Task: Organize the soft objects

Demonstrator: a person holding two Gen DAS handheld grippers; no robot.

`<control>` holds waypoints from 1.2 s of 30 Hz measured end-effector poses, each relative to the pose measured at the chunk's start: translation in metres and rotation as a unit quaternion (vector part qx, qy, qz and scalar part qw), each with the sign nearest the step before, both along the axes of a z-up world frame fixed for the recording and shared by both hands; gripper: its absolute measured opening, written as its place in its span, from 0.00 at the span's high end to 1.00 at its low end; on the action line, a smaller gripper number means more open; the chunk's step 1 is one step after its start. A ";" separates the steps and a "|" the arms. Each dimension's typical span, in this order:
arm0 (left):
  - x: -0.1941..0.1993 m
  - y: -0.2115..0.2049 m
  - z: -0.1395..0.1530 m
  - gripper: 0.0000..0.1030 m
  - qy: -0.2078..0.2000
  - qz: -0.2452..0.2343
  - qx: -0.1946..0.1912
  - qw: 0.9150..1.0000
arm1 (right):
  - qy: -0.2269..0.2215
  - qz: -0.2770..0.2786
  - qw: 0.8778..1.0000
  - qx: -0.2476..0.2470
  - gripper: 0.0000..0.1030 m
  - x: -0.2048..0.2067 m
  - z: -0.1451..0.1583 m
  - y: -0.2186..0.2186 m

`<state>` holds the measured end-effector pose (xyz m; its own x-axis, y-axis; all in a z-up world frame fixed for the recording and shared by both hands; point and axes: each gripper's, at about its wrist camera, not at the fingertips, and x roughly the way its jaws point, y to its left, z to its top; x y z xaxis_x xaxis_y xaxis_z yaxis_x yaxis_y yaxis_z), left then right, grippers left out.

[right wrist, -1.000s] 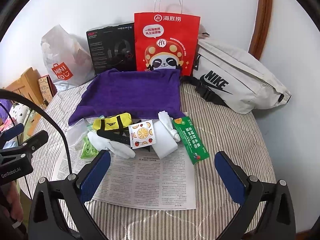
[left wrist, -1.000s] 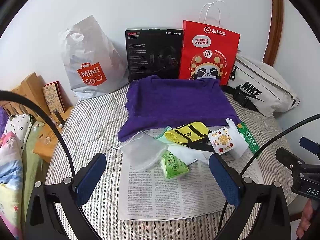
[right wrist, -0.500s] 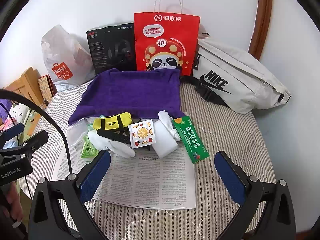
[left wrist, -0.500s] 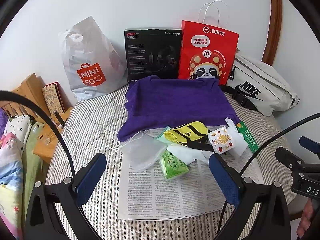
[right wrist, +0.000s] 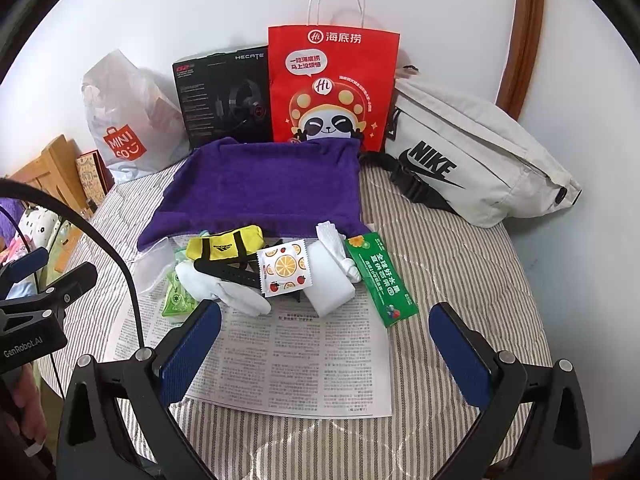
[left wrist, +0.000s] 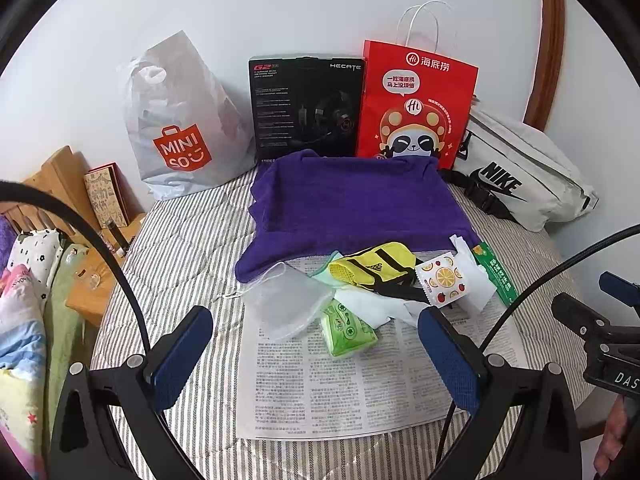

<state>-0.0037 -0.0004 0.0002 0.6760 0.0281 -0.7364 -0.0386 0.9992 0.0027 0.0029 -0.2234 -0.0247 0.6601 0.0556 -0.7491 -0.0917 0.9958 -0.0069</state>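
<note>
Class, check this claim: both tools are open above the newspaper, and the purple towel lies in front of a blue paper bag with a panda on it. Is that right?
One detail is wrong: the paper bag behind the purple towel is red, not blue, as the right wrist view shows. The rest holds: the left tool and right tool are both open above the newspaper.

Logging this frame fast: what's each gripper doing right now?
Left gripper: open, holding nothing, above the newspaper.
Right gripper: open, holding nothing.
</note>
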 end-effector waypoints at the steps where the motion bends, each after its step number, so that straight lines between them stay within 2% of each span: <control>1: 0.000 0.000 0.000 0.00 0.000 0.000 0.000 1.000 | 0.000 0.000 1.000 0.000 0.01 0.000 0.000 0.000; 19: 0.000 0.000 0.000 0.00 -0.002 -0.002 -0.002 1.000 | -0.002 -0.002 1.000 -0.003 0.01 0.000 0.001 0.001; 28: 0.004 -0.003 -0.002 0.00 -0.004 -0.026 -0.017 1.000 | -0.004 -0.010 1.000 -0.001 0.01 0.007 -0.001 -0.003; 36: 0.020 0.005 -0.023 0.00 0.017 -0.023 -0.020 0.999 | -0.001 -0.009 1.000 0.009 0.01 0.018 -0.010 -0.006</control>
